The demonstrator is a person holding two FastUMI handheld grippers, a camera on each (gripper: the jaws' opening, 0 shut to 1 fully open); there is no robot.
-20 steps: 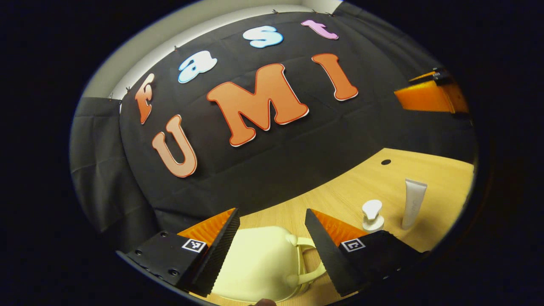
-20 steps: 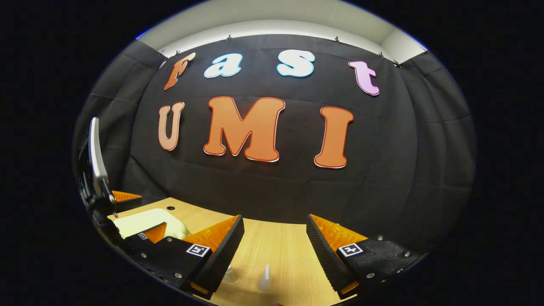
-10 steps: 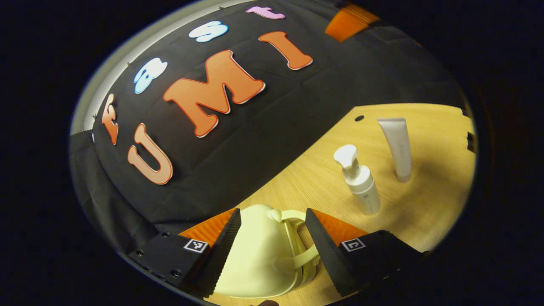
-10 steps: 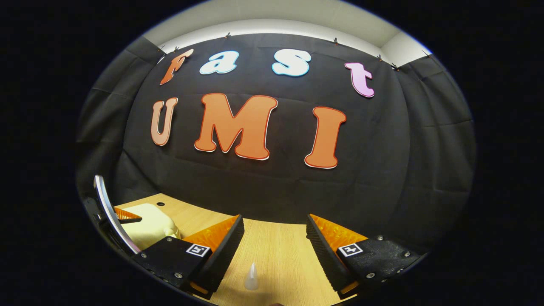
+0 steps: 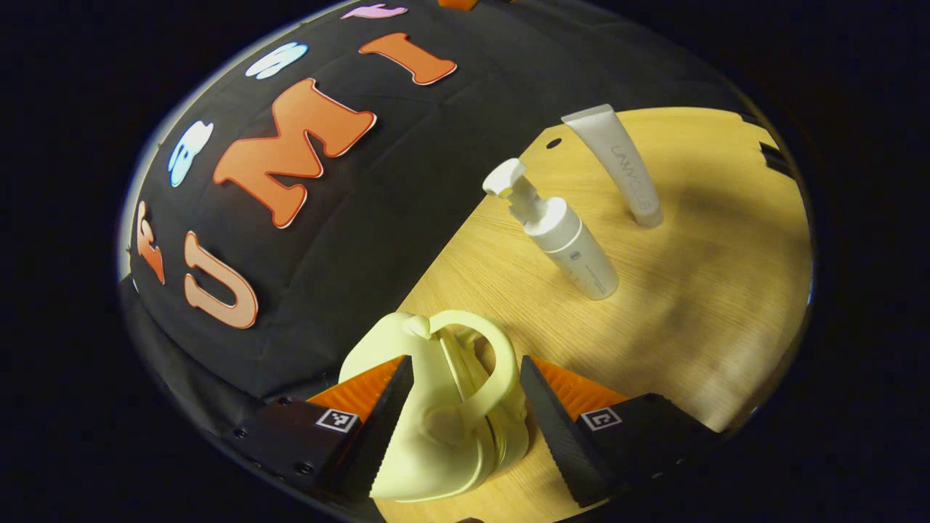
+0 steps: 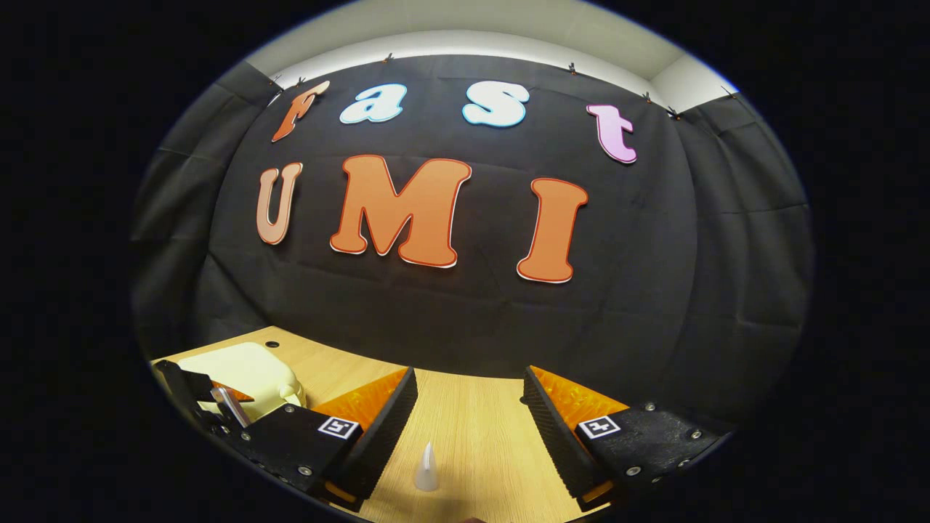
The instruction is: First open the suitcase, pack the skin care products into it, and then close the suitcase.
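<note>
Resting on the wooden table, pale yellow suitcase lies closed between the parted fingers of the left gripper, pump bottle and tube upright beyond, right gripper open above the table.

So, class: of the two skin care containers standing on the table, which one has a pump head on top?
The pump bottle, nearer the left tongs. The tube behind it stands on its cap, flat crimped end up.
</note>
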